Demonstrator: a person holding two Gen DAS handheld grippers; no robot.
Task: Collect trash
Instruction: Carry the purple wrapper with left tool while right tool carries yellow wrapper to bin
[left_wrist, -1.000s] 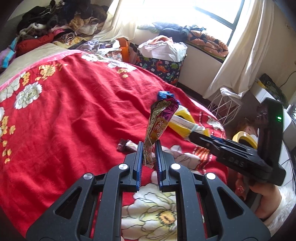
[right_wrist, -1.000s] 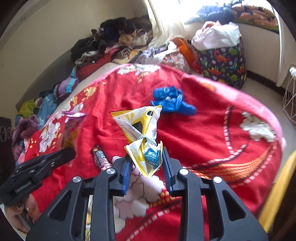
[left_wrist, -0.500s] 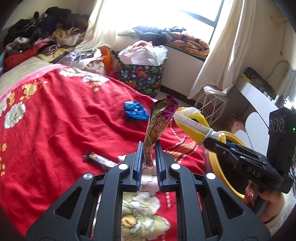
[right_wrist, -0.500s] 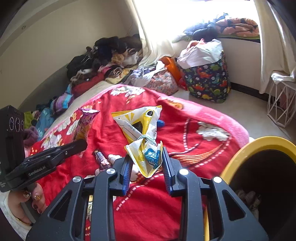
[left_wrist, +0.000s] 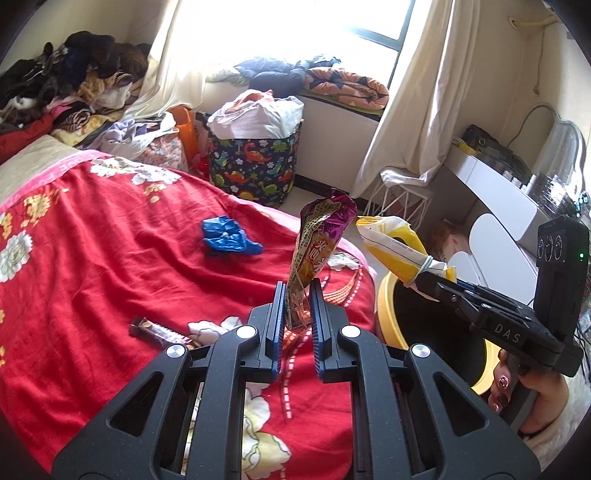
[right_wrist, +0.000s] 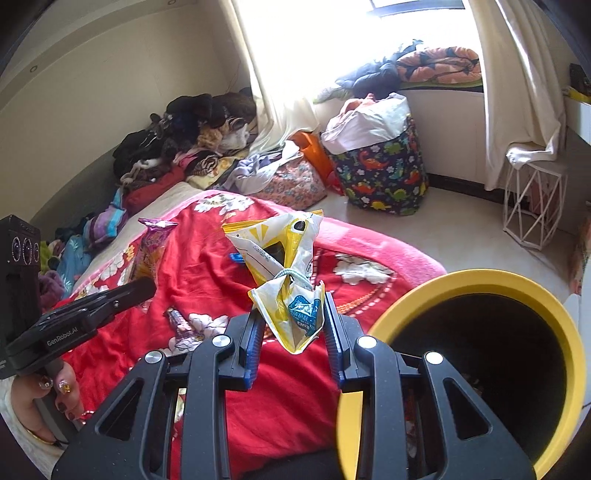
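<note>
The left gripper (left_wrist: 298, 314) pinches a purple wrapper (left_wrist: 319, 240) upright over the red blanket (left_wrist: 110, 266), while the right gripper (right_wrist: 291, 332) clamps a yellow bag (right_wrist: 286, 273) just beside the yellow bin (right_wrist: 480, 280), with a blue scrap (left_wrist: 227, 236) and what looks like a candy bar (left_wrist: 159, 330) lying on the blanket.

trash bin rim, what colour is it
Yellow rim on the trash bin, with a black inside; the right wrist view shows it best.
</note>
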